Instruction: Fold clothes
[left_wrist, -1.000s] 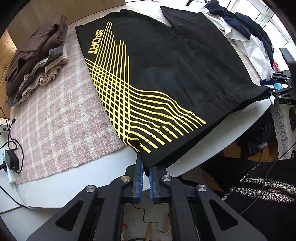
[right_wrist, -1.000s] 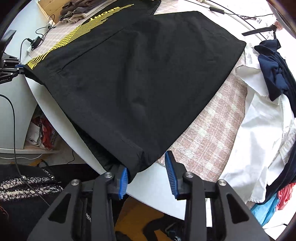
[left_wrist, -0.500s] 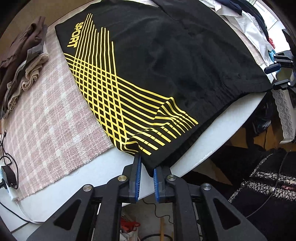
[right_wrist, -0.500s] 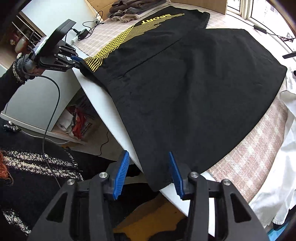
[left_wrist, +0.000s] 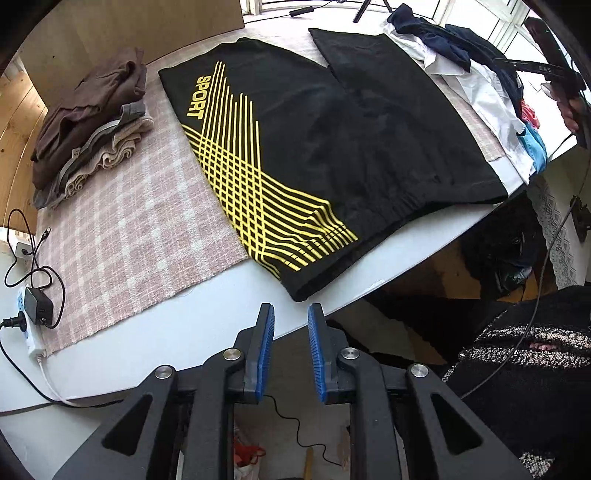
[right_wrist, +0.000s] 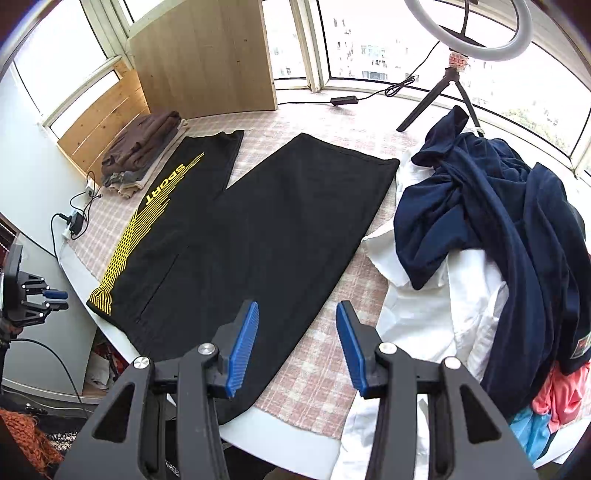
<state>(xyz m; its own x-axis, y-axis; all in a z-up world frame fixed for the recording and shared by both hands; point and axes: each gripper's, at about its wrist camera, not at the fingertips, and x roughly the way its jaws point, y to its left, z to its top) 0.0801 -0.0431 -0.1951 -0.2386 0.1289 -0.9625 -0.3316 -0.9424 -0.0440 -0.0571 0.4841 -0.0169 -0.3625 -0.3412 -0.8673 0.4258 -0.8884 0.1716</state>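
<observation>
Both grippers have let go and backed off: left gripper and right gripper hang empty, jaws apart. Black sport shorts lie flat on the checked cloth. Light, floppy fabric, so I'd pinch the waistband corners.

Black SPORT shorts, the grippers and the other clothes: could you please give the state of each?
Black SPORT shorts: spread flat, unfolded, released.
Left gripper: open, empty, just off the waistband corner.
Right gripper: open, empty, above the shorts.
Brown and beige clothes: folded, stacked.
Navy and white clothes: unfolded heap.
</observation>
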